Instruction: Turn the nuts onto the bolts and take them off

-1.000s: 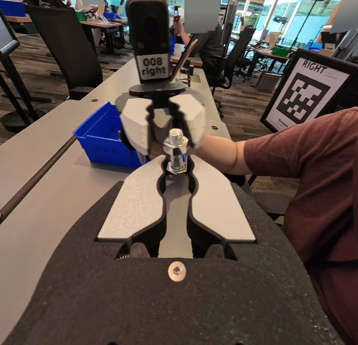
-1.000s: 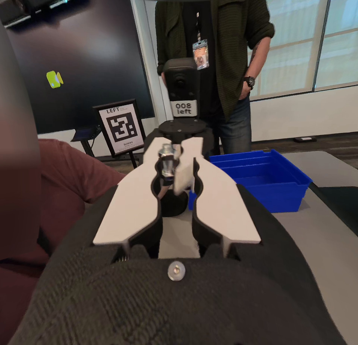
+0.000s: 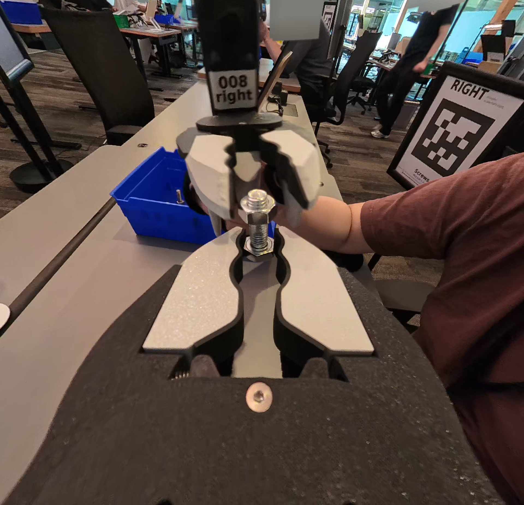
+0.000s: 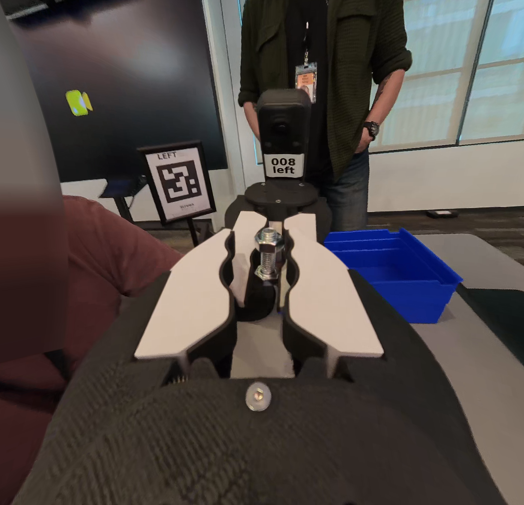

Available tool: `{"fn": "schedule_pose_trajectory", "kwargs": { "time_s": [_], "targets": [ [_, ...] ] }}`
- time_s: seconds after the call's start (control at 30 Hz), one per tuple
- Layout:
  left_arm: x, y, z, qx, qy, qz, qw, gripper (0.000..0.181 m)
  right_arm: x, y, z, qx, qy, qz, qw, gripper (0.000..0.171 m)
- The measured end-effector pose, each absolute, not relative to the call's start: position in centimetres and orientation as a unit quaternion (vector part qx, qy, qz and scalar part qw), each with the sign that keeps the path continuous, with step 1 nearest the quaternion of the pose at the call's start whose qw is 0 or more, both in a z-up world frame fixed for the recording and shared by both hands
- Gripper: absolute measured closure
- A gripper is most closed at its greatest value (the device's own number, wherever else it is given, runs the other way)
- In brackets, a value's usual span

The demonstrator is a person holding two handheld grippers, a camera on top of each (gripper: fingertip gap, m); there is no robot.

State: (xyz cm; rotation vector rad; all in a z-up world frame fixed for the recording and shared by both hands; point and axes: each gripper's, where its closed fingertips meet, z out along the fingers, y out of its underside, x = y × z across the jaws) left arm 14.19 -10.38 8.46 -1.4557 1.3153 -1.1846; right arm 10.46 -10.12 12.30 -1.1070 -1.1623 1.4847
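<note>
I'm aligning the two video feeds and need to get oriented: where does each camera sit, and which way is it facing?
Left wrist view: sits on the left gripper, looking along its fingers at the bolt whose head it clamps, the right gripper opposite, a blue bin and office desks; the person's maroon sleeve shows.
Right wrist view: sits on the right gripper, facing the left gripper's camera, a standing person and a window wall; the sleeve shows at left.
Shared: bolt, nut, bin, both grippers.

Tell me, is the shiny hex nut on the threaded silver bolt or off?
On. The shiny hex nut encircles the threaded silver bolt near its tip; threads show above and below.
</note>
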Motion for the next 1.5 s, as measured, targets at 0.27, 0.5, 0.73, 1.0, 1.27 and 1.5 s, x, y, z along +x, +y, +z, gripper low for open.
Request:
{"fn": "schedule_pose_trajectory", "kwargs": {
  "time_s": [0.27, 0.5, 0.73, 1.0, 1.27, 1.5],
  "targets": [
    [14.0, -10.8, 9.2, -0.569, 0.517, -0.491, 0.410, 0.163, 12.4, -8.2, 12.7, -0.451, -0.434, 0.641, 0.444, 0.144],
    [14.4, -11.0, 8.6, -0.569, 0.527, -0.484, 0.404, 0.163, 11.3, -8.9, 12.2, -0.456, -0.458, 0.607, 0.463, 0.136],
    [14.1, -10.6, 8.8, -0.574, 0.526, -0.470, 0.415, 0.163, 11.4, -9.5, 12.8, -0.447, -0.458, 0.619, 0.457, 0.140],
    [14.0, -10.8, 9.2, -0.569, 0.521, -0.485, 0.412, 0.163, 12.8, -7.3, 12.8, -0.460, -0.415, 0.644, 0.449, 0.146],
    [14.4, -11.0, 8.7, -0.569, 0.528, -0.483, 0.406, 0.163, 11.7, -8.3, 12.4, -0.461, -0.444, 0.614, 0.462, 0.141],
    [14.1, -10.5, 8.7, -0.575, 0.526, -0.469, 0.416, 0.163, 11.1, -9.5, 12.6, -0.455, -0.465, 0.598, 0.469, 0.138]
  ]
}}
